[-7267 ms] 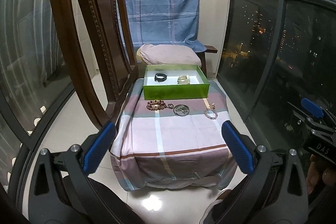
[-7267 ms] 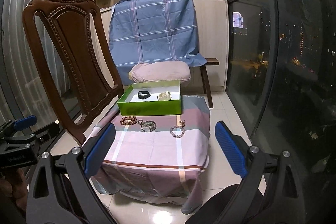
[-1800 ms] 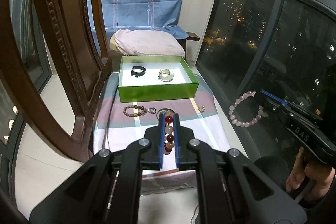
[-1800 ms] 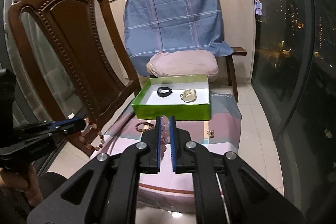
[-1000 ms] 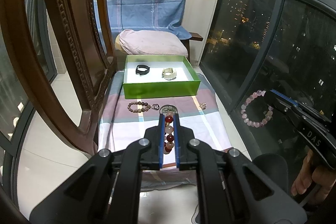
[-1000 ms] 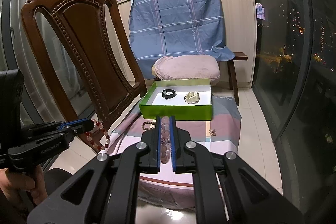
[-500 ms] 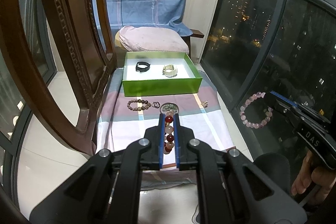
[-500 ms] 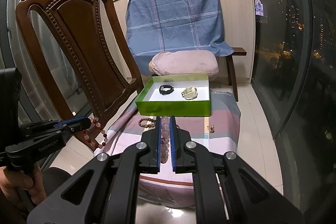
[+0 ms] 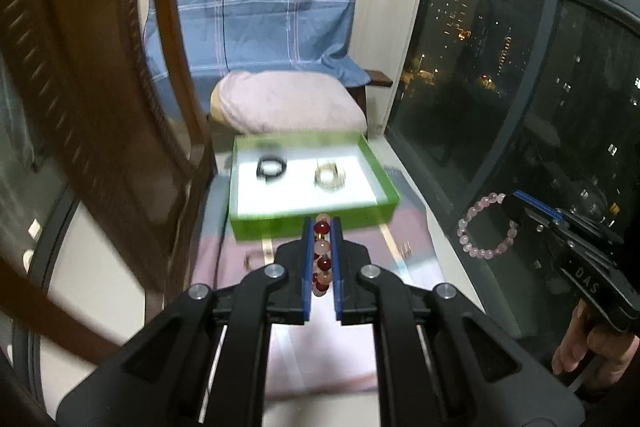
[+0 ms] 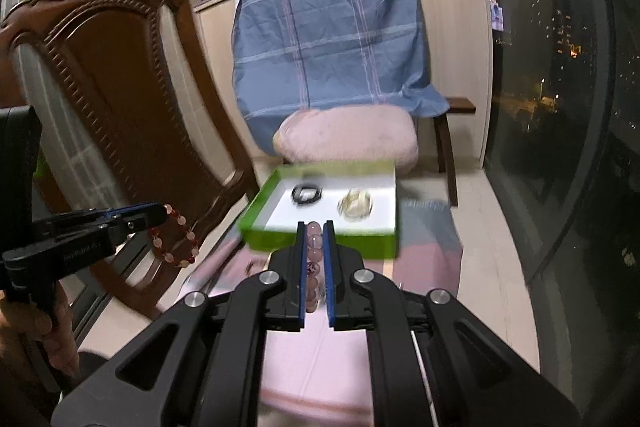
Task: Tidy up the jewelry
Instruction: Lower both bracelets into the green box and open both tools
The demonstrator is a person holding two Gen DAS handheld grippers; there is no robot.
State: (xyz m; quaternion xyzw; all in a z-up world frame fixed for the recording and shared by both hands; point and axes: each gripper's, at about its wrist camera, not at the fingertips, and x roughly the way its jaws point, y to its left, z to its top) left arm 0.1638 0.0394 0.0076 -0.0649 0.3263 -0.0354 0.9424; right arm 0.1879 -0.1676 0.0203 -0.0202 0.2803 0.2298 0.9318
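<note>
Two views were examined, the left wrist first. The left tool (image 9: pixel 321 247) was pressed together on a red-and-pale beaded bracelet (image 9: pixel 322 259), the beads stacked in a line between the blue pads (image 9: pixel 307 259). Beyond the fingertips sat a green tray (image 9: pixel 312 223) on a pink plaid cloth (image 9: pixel 404 227) covering the tabletop. Inside the tray, on its white floor, lay a black band (image 9: pixel 272 167) to the left and a pale bangle (image 9: pixel 330 177) to the right, apart from each other. A small item (image 9: pixel 405 250) lay on the cloth in front of the tray; blur prevented identification. At the right of this view, the right tool (image 9: pixel 516 205) was held off the cloth's edge, with a pink beaded bracelet (image 9: pixel 486 225) hanging as a loop from its tip. A carved wooden chair (image 9: pixel 100 115) filled the left side.

From the right wrist, the right tool (image 10: pixel 312 247) was closed on the pink beaded bracelet (image 10: pixel 313 267), beads visible between the pads. The green tray (image 10: pixel 320 239) lay just ahead, holding the black band (image 10: pixel 306 193) and pale bangle (image 10: pixel 356 205). At left, the left tool (image 10: pixel 154 213) was held in the air beside the chair (image 10: pixel 120 107), the red-and-pale bracelet (image 10: pixel 174 237) dangling from its tip. A blue plaid sheet (image 10: pixel 332 43) and pink cushion (image 10: pixel 346 139) stood behind the tray.
</note>
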